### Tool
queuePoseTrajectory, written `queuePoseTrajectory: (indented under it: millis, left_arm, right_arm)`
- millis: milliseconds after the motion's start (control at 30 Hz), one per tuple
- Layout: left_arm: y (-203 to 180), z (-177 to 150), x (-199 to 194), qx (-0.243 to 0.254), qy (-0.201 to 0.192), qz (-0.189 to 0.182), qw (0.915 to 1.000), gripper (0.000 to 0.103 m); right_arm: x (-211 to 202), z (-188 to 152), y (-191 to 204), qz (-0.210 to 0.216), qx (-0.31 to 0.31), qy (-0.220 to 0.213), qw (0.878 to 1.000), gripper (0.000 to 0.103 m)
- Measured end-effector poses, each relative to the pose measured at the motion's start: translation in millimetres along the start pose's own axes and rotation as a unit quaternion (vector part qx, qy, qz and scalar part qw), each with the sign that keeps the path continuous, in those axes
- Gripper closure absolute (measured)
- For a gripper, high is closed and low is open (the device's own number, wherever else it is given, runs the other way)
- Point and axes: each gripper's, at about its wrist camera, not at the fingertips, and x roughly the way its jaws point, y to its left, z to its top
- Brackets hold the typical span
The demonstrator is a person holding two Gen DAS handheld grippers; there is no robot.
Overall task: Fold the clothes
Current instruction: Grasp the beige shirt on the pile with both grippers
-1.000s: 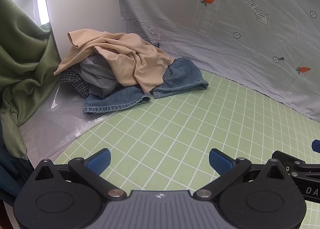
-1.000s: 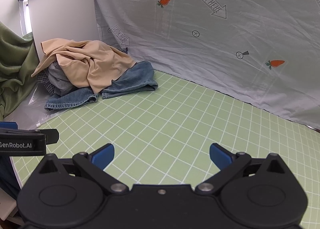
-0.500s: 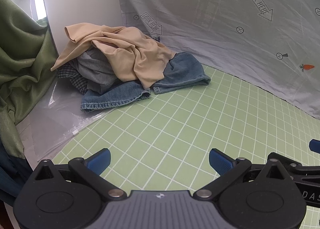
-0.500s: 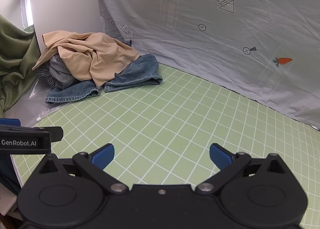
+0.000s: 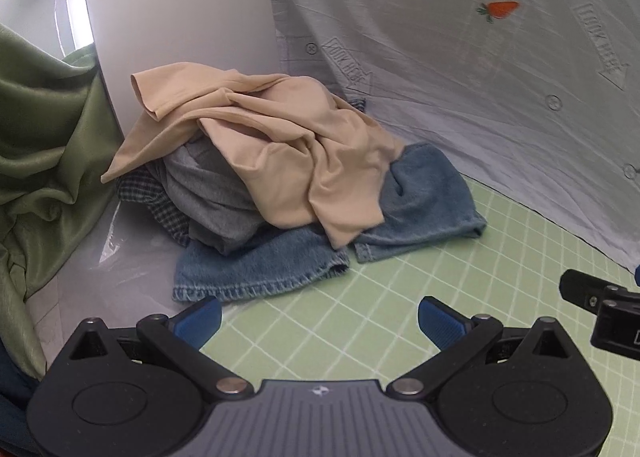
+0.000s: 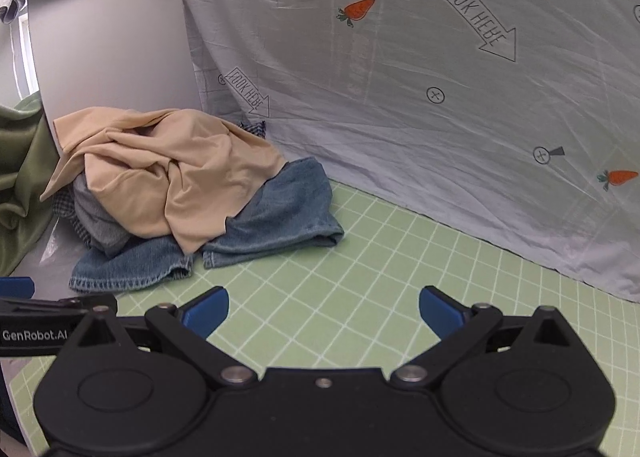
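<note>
A pile of clothes lies at the far left corner of the green grid mat (image 5: 400, 297). A beige garment (image 5: 280, 145) is on top, over a grey one (image 5: 216, 201), a checked one (image 5: 160, 201) and blue denim shorts (image 5: 280, 269). My left gripper (image 5: 318, 317) is open and empty, just short of the denim hem. In the right wrist view the same beige garment (image 6: 168, 169) and denim shorts (image 6: 276, 221) lie ahead to the left. My right gripper (image 6: 322, 311) is open and empty above the mat (image 6: 360, 277).
A grey printed sheet (image 6: 440, 97) hangs behind the mat. A white panel (image 5: 180, 17) stands behind the pile. Green curtain fabric (image 5: 44, 161) hangs at the left. Clear plastic (image 5: 108, 249) lies beside the pile. The other gripper shows at the frame edge (image 5: 600, 309), (image 6: 40, 325).
Both grippers have moved forward and left toward the clothes pile, which now looks larger and nearer. Both stay open. The clothes have not moved.
</note>
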Motion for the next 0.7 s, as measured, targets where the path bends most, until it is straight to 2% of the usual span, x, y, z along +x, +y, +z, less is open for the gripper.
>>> queuePoseTrajectory:
  millis: [167, 367, 500, 567, 600, 633, 700]
  left_arm:
    - [20.7, 50.7, 60.4, -0.041, 0.006, 0.036, 0.9985, 0.000]
    - [47.5, 87.5, 113.3, -0.081, 0.001, 0.070, 0.9942, 0.002]
    - [54.9, 93.7, 134.3, -0.101, 0.003, 0.085, 0.9913, 0.022]
    - [53.7, 93.4, 137.8, -0.105, 0.001, 0.093, 0.9901, 0.025]
    - [52.0, 93.3, 138.3, -0.101, -0.001, 0.096, 0.9903, 0.027]
    - [50.0, 93.4, 138.1, -0.093, -0.003, 0.098, 0.9908, 0.030]
    - [46.9, 92.5, 136.2, -0.080, -0.007, 0.098, 0.9920, 0.037]
  right_arm:
    - [73.5, 37.6, 17.2, 0.023, 0.010, 0.006, 1.000, 0.004]
    - [170.6, 71.1, 57.6, 0.081, -0.012, 0.027, 0.996, 0.014]
    - [214.7, 68.2, 83.9, 0.117, -0.016, 0.055, 0.992, 0.026]
    - [231.1, 61.0, 95.9, 0.130, -0.021, 0.073, 0.989, 0.031]
    - [237.0, 57.7, 99.8, 0.134, -0.021, 0.079, 0.988, 0.038]
    - [242.4, 54.5, 103.4, 0.136, -0.020, 0.084, 0.987, 0.049]
    - [250.1, 49.6, 109.7, 0.143, -0.020, 0.088, 0.986, 0.060]
